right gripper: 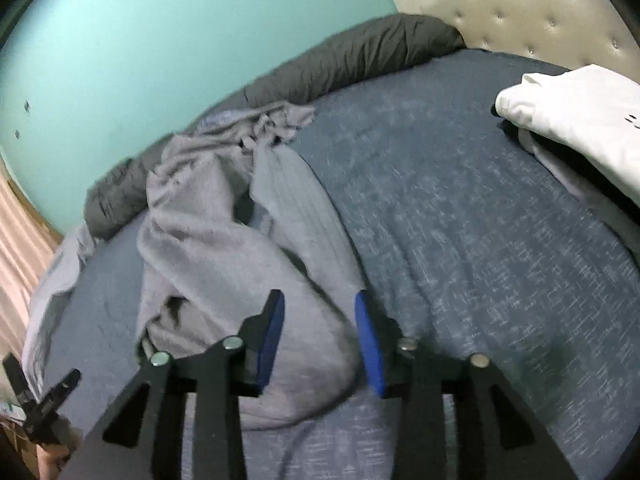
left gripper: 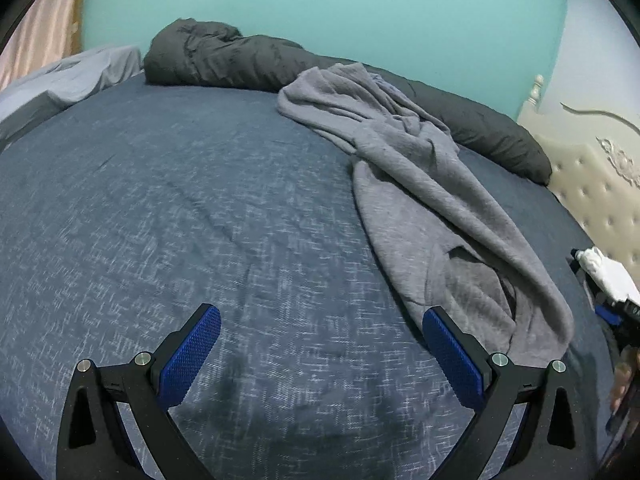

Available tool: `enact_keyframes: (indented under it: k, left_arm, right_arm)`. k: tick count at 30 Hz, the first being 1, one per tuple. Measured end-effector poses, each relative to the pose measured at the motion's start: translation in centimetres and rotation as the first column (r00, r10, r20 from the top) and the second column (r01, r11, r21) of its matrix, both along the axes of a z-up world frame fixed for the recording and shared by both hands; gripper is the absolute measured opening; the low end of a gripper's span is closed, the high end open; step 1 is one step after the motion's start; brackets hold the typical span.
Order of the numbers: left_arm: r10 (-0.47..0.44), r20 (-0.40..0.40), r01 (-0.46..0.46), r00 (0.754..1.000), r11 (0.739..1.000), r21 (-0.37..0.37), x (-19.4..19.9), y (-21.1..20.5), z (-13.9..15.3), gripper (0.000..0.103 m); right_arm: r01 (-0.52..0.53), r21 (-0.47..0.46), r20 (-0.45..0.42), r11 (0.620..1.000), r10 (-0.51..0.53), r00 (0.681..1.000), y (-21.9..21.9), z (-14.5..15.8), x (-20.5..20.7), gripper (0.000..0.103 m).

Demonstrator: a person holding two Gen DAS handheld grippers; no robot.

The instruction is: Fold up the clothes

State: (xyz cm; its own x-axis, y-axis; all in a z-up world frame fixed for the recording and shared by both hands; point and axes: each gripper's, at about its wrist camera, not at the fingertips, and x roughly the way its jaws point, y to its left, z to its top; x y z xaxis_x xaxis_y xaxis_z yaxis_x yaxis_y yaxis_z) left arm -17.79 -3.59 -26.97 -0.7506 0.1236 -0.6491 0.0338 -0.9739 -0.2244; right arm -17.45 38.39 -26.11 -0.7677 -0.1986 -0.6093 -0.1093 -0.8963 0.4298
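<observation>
A crumpled grey garment point(left gripper: 432, 184) lies stretched across the dark blue bed sheet point(left gripper: 180, 200), from the far duvet toward the near right. My left gripper point(left gripper: 320, 328) hovers open over bare sheet, left of the garment's near end, with nothing between its blue pads. In the right wrist view the same garment point(right gripper: 208, 220) runs toward me. My right gripper point(right gripper: 320, 312) is open above its near end, and grey cloth lies under and between the spread fingers. The left gripper point(right gripper: 42, 372) shows small at the lower left, also open.
A rolled dark grey duvet point(left gripper: 240, 60) lines the turquoise wall. Folded white clothes point(right gripper: 580, 120) sit on the bed near the beige tufted headboard point(right gripper: 540, 12). Light grey bedding point(left gripper: 60, 80) lies at the far left. A pink curtain point(right gripper: 16, 232) hangs beyond the bed.
</observation>
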Motion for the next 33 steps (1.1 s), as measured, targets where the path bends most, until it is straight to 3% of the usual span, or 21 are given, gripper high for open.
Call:
enact_keyframes:
  k: [5,14,17,24,33]
  left_arm:
    - [-0.041,0.009,0.041,0.999,0.999,-0.028,-0.5,1.6,-0.4,0.103]
    - [-0.090,0.023,0.092,0.996,0.992,-0.086,-0.8,3.3,-0.9,0.103]
    - [-0.091,0.036,0.094,0.995,0.991,-0.094,-1.1,3.5,-1.3,0.103]
    - [-0.095,0.043,0.099,0.995,0.988,-0.117,-2.9,4.7,-1.5,0.103]
    - [-0.133,0.032,0.137,0.991,0.977,-0.166,-3.8,6.4,-2.0,0.103]
  right_arm:
    - [-0.120,-0.067,0.023,0.991,0.121,0.992,-3.6,-2.6,-0.1,0.040]
    - [-0.213,-0.124,0.071,0.969,0.222,0.972,-8.8,-6.0,-0.9,0.047]
    - [-0.233,-0.094,0.083,0.968,0.240,0.967,-10.4,-6.3,-1.8,0.054]
    - [-0.193,0.036,0.136,0.980,0.187,0.973,-11.2,-6.6,-3.8,0.058]
    - [-0.210,0.067,0.225,0.976,0.190,0.956,-10.9,-9.4,-5.6,0.060]
